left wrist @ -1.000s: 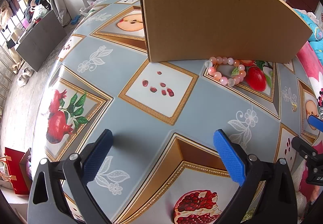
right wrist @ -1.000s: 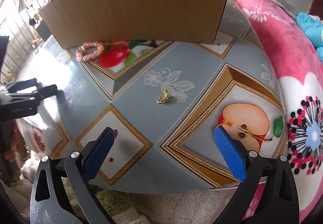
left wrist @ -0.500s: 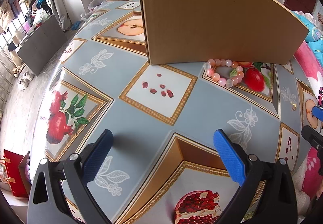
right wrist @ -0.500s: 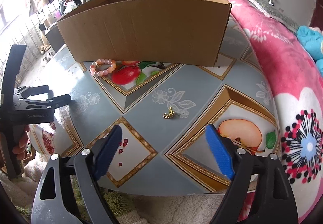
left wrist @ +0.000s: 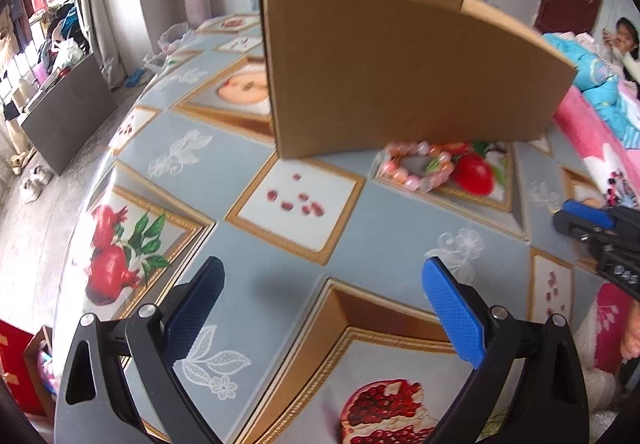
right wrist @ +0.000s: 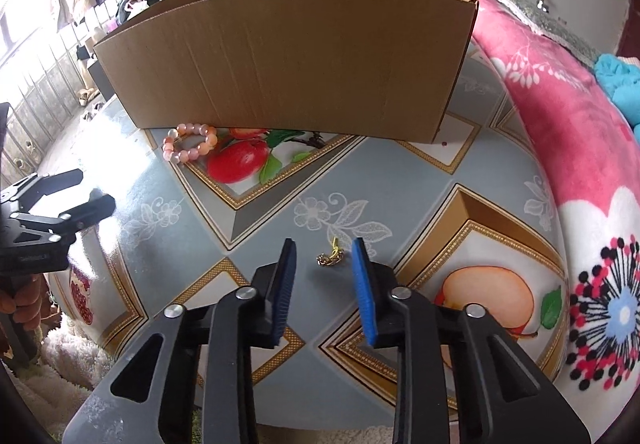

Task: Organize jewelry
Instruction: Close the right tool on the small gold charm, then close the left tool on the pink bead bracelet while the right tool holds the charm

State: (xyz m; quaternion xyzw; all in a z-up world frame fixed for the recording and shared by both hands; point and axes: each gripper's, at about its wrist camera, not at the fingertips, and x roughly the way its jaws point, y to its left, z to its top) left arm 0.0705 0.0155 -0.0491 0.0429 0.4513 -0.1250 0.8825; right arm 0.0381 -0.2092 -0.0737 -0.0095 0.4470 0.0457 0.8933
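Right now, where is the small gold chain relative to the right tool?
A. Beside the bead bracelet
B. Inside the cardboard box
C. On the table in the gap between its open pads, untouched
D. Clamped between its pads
C: in the right wrist view the gold chain lies on the table between the spread pads of the right tool, touching neither; the bead bracelet sits far off by the cardboard box.

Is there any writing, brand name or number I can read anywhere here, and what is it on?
"DAS": white letters on the black body of the right tool, cut off at the picture's edge in the left wrist view.
Small white print on the body of the left tool, right wrist view: too blurred to read.
Cardboard box: no print on the sides shown.
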